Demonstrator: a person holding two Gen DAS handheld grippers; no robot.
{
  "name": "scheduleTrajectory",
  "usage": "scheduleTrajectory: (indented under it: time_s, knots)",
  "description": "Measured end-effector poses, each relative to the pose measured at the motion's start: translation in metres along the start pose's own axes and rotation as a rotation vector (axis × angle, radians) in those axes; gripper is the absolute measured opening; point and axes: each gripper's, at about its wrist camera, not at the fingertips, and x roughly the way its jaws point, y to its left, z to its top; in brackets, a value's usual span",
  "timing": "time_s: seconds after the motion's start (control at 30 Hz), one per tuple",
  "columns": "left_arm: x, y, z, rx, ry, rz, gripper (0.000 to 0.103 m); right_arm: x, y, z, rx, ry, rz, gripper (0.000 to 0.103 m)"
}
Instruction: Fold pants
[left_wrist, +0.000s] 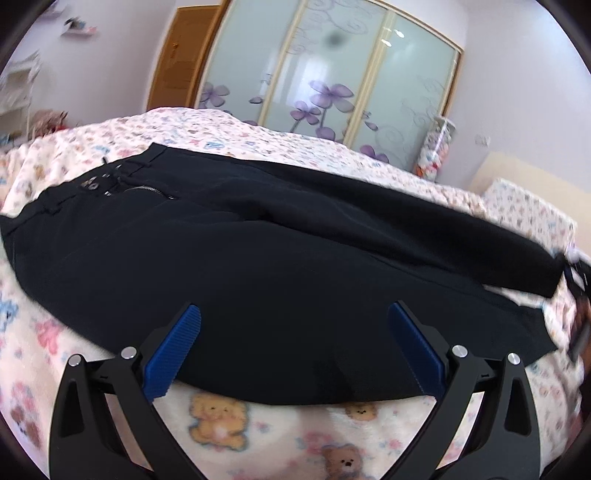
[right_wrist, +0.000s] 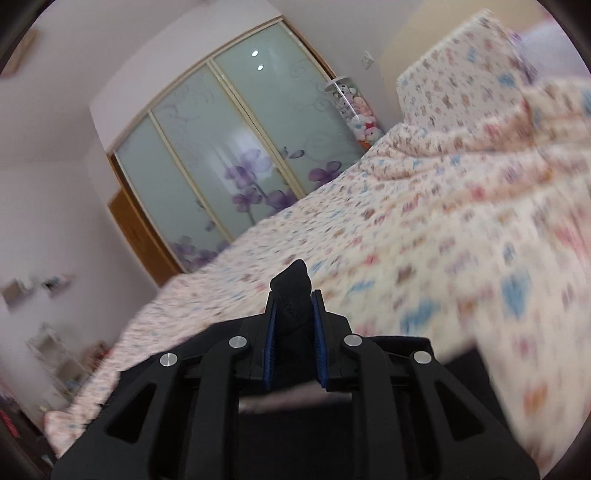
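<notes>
Black pants (left_wrist: 258, 258) lie spread across the bed, waistband with zipper and buttons at the left, legs running to the right. My left gripper (left_wrist: 294, 321) is open, its blue pads (left_wrist: 173, 350) hovering over the near edge of the pants, holding nothing. My right gripper (right_wrist: 293, 306) is shut on a bunched piece of the black pants fabric (right_wrist: 291, 291), which sticks up between the blue pads, raised above the bed. More black cloth hangs below the gripper.
The bed is covered by a cream teddy-bear print blanket (left_wrist: 221, 435), also in the right wrist view (right_wrist: 443, 229). A wardrobe with frosted flowered sliding doors (left_wrist: 325, 74) stands behind the bed. A pillow (right_wrist: 461, 74) lies at the head end.
</notes>
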Motion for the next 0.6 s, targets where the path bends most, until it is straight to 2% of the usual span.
scheduleTrajectory:
  time_s: [0.1, 0.17, 0.3, 0.33, 0.4, 0.43, 0.47, 0.53, 0.57, 0.6]
  knots:
    - [-0.009, 0.007, -0.001, -0.048, -0.040, 0.001, 0.101, -0.036, -0.002, -0.036, 0.054, 0.011, 0.013, 0.018]
    - [-0.019, 0.013, -0.002, -0.086, -0.081, 0.006, 0.101, -0.048, -0.007, -0.058, 0.101, 0.034, -0.007, 0.018]
    - [-0.031, 0.023, -0.003, -0.153, -0.128, 0.001, 0.101, -0.046, -0.018, -0.093, 0.153, 0.173, -0.143, 0.020]
    - [-0.032, 0.025, -0.003, -0.167, -0.131, -0.005, 0.101, -0.047, -0.016, -0.097, 0.153, 0.199, -0.170, 0.023]
    - [-0.035, 0.029, -0.003, -0.197, -0.130, -0.016, 0.101, -0.056, -0.009, -0.096, 0.142, 0.204, -0.208, 0.047]
    - [-0.036, 0.030, -0.003, -0.207, -0.130, -0.022, 0.101, -0.063, -0.005, -0.094, 0.135, 0.200, -0.231, 0.067]
    - [-0.037, 0.032, -0.004, -0.220, -0.130, -0.030, 0.101, -0.073, 0.000, -0.091, 0.134, 0.185, -0.243, 0.073]
    - [-0.040, 0.035, -0.003, -0.237, -0.136, -0.033, 0.101, -0.090, 0.007, -0.088, 0.165, 0.157, -0.216, 0.073]
    - [-0.040, 0.036, -0.003, -0.242, -0.139, -0.032, 0.101, -0.096, 0.008, -0.085, 0.202, 0.144, -0.186, 0.073]
    - [-0.041, 0.037, -0.004, -0.245, -0.140, -0.029, 0.101, -0.103, 0.012, -0.084, 0.271, 0.141, -0.115, 0.073]
